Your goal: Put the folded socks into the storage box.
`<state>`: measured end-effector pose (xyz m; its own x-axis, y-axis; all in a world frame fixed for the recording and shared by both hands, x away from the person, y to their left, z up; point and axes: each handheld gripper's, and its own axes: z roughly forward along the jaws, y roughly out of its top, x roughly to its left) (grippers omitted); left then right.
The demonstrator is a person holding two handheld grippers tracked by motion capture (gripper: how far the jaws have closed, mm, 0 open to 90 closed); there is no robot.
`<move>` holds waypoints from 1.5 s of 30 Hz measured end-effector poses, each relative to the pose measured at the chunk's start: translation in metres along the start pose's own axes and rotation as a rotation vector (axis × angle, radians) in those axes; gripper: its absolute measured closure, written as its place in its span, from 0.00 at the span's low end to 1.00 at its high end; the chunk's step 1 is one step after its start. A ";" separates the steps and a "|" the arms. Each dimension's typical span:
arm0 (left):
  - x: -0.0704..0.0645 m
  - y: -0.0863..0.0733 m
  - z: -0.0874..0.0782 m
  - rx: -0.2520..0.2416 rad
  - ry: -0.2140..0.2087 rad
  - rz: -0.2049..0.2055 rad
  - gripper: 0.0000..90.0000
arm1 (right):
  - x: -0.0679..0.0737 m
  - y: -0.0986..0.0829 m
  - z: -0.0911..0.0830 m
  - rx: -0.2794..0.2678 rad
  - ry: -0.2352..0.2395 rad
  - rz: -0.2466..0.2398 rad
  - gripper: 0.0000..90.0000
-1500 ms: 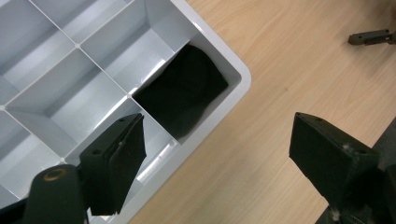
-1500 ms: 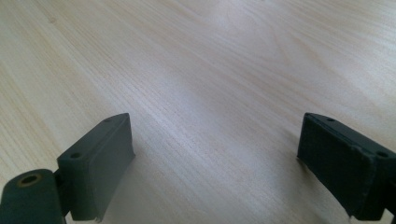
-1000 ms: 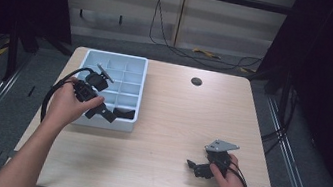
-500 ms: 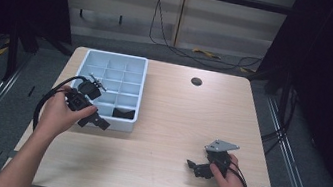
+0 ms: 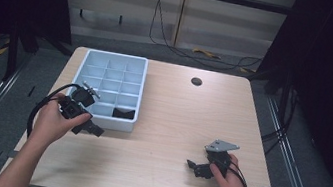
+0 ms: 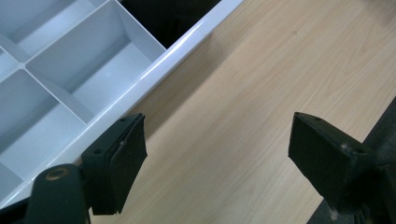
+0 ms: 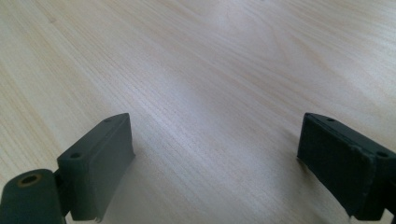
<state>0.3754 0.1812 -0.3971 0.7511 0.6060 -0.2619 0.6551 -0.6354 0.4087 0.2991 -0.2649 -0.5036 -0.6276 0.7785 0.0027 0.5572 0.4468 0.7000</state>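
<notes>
Flanking one tray (image 5: 90,59) holding one dark item (image 5: 124,113), two tools (image 5: 89,128) (image 5: 192,166) gape empty.

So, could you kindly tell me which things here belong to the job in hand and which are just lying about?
In the job:
- compartment tray
- dark item in the tray's near right compartment
- left hand-held gripper, open beside the tray
- right hand-held gripper, open

Lying about:
- dark round spot on the table

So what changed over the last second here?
The left gripper drew back out of the blue tray toward the person and now hangs over the table beside its near rim, fingers open and empty. The right gripper, tray and dark item inside stayed put.
</notes>
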 end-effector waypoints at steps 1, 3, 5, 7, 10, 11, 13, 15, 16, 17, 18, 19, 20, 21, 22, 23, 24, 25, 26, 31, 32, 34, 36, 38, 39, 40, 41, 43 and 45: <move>0.000 -0.002 0.001 -0.003 -0.001 -0.004 0.21 | 0.000 0.000 0.000 0.001 -0.001 0.002 0.11; -0.001 -0.004 0.002 -0.004 -0.001 -0.007 0.21 | 0.000 0.000 0.000 0.000 0.000 0.000 0.11; -0.001 -0.006 0.004 -0.001 0.000 -0.004 0.21 | 0.000 0.000 0.000 0.000 0.000 0.000 0.11; -0.001 -0.011 0.007 -0.004 -0.010 -0.005 0.21 | 0.000 0.000 0.000 0.000 0.000 0.000 0.11; 0.000 -0.014 0.009 -0.004 -0.010 -0.006 0.21 | 0.000 0.000 0.000 0.000 0.000 0.000 0.11; 0.001 -0.016 0.010 -0.004 -0.013 -0.007 0.21 | 0.000 0.000 0.000 0.000 0.000 0.000 0.11; 0.002 -0.020 0.012 -0.006 -0.011 -0.015 0.21 | 0.000 0.000 0.000 0.000 0.000 0.001 0.11; 0.003 -0.021 0.013 -0.006 -0.011 -0.015 0.21 | 0.000 0.000 0.000 0.000 0.000 0.000 0.11; 0.004 -0.025 0.015 -0.008 -0.014 -0.018 0.21 | 0.000 0.000 0.000 0.000 0.000 0.000 0.11; 0.004 -0.026 0.015 -0.008 -0.010 -0.019 0.21 | 0.000 0.000 0.000 0.000 0.000 0.000 0.11; 0.005 -0.027 0.016 -0.010 -0.013 -0.021 0.21 | 0.000 0.000 0.000 0.000 0.000 0.000 0.11; 0.006 -0.029 0.017 -0.010 -0.015 -0.022 0.21 | 0.000 0.000 0.000 0.000 0.000 0.000 0.11; 0.006 -0.030 0.017 -0.010 -0.015 -0.028 0.21 | 0.000 0.000 0.000 0.000 0.000 0.000 0.11; 0.007 -0.032 0.019 -0.008 -0.016 -0.025 0.21 | 0.000 0.000 0.000 0.000 0.000 0.001 0.11; 0.008 -0.033 0.020 -0.008 -0.018 -0.028 0.21 | 0.000 0.000 0.000 0.000 0.000 0.000 0.11; 0.008 -0.033 0.020 -0.008 -0.018 -0.028 0.21 | 0.000 0.000 0.000 0.000 0.000 0.000 0.11; 0.009 -0.035 0.022 -0.003 -0.019 -0.026 0.21 | 0.000 0.000 0.000 0.000 0.000 0.001 0.11; 0.009 -0.035 0.022 -0.003 -0.019 -0.026 0.21 | 0.000 0.000 0.000 0.000 0.000 0.001 0.11; 0.010 -0.036 0.024 -0.007 -0.023 -0.030 0.21 | 0.000 0.000 0.000 0.000 0.000 0.000 0.11; 0.013 -0.042 0.029 -0.003 -0.027 -0.041 0.21 | 0.000 0.000 0.000 0.000 0.000 0.000 0.11; 0.014 -0.043 0.030 -0.002 -0.023 -0.041 0.21 | 0.000 0.000 0.000 0.000 0.000 0.000 0.11; 0.015 -0.045 0.031 -0.007 -0.024 -0.037 0.21 | 0.000 0.000 0.000 0.001 0.000 0.001 0.11; 0.016 -0.047 0.033 -0.010 -0.028 -0.041 0.21 | 0.000 0.000 0.000 0.000 0.000 0.000 0.11; 0.018 -0.050 0.034 -0.003 -0.021 -0.048 0.21 | 0.000 0.000 0.000 0.000 0.000 0.000 0.11; 0.019 -0.051 0.035 -0.002 -0.018 -0.052 0.21 | 0.000 0.000 0.000 0.000 0.000 0.001 0.11; 0.019 -0.051 0.035 -0.002 -0.018 -0.052 0.21 | 0.000 0.000 0.000 0.000 0.000 0.001 0.11; 0.020 -0.051 0.035 0.000 -0.013 -0.053 0.21 | 0.000 0.000 0.000 0.000 0.000 0.001 0.11; 0.022 -0.055 0.039 0.001 -0.015 -0.053 0.21 | 0.000 0.000 0.000 0.000 0.000 0.001 0.11; 0.022 -0.057 0.039 0.001 -0.014 -0.054 0.21 | 0.000 0.000 0.000 0.000 0.000 0.001 0.11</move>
<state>0.3584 0.2118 -0.4605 0.7159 0.6325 -0.2957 0.6947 -0.6023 0.3932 0.2991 -0.2648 -0.5036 -0.6271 0.7789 0.0029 0.5575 0.4462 0.7001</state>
